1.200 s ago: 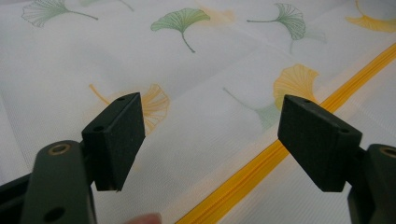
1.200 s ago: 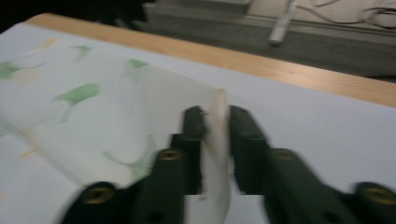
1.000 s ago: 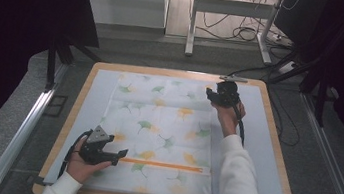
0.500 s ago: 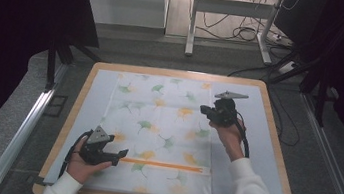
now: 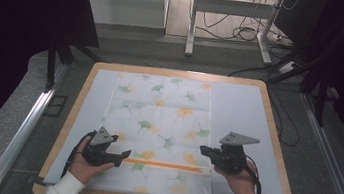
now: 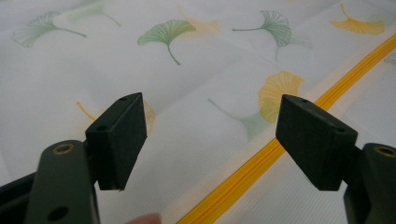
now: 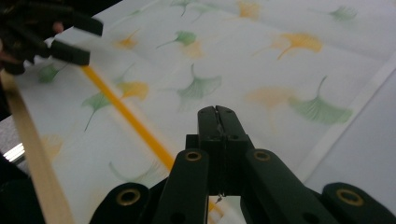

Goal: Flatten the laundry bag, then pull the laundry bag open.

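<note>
A: Entry, cloth first. Lying flat on the pale mat of the wood-rimmed counter [image 5: 77,107]: white rectangular fabric cover printed with green and orange ginkgo leaves [image 5: 162,121], long side running away from the near edge. Orange zipper line [image 5: 166,165] crossing it near the close end, parallel to that edge.

B: Noted. Left claw?

A: Black left claw [image 5: 122,155] held low at the cover's near left corner, at the zipper's left end. Jaws spread wide apart in the left gripper view [image 6: 210,140], nothing between them but printed fabric and the zipper [image 6: 280,149] running diagonally below. Touching the cloth or just above: cannot tell.

B: Right claw?

A: Black right claw [image 5: 204,152] at the cover's near right edge, just by the zipper's right end, grey three-cornered plate on top. In the right gripper view [image 7: 217,121] jaws pressed together, tips over the leaf print; a thin sliver visible in the seam between them, too small to identify.

B: Writing, labels, brand marks?

A: None legible on cloth, counter or tools.
</note>
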